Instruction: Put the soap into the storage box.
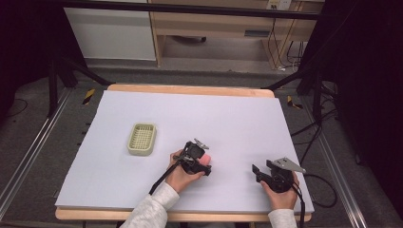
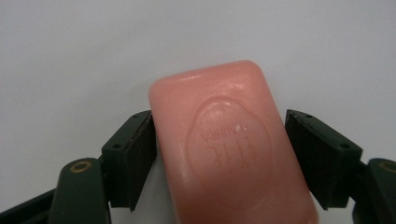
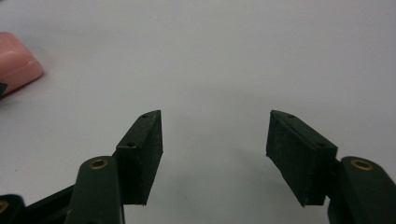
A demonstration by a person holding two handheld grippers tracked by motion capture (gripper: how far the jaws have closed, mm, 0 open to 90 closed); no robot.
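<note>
A pink soap bar (image 2: 229,144) with a stamped oval mark lies on the white table sheet, between the two black jaws of my left gripper (image 2: 218,140). Both jaws press against its long sides. From above, the left gripper (image 1: 204,164) sits near the table's middle front with the soap bar (image 1: 207,159) showing pink at its tip. My right gripper (image 3: 215,135) stands open over bare sheet, nothing between its jaws. It rests at the front right (image 1: 255,172), pointing left toward the soap bar (image 3: 16,67).
A pale slotted soap dish (image 1: 142,139) stands on the sheet (image 1: 228,118), left of the left gripper. Cables trail from both grippers toward the front edge. Beyond the table are dark frame legs and a wooden shelf unit.
</note>
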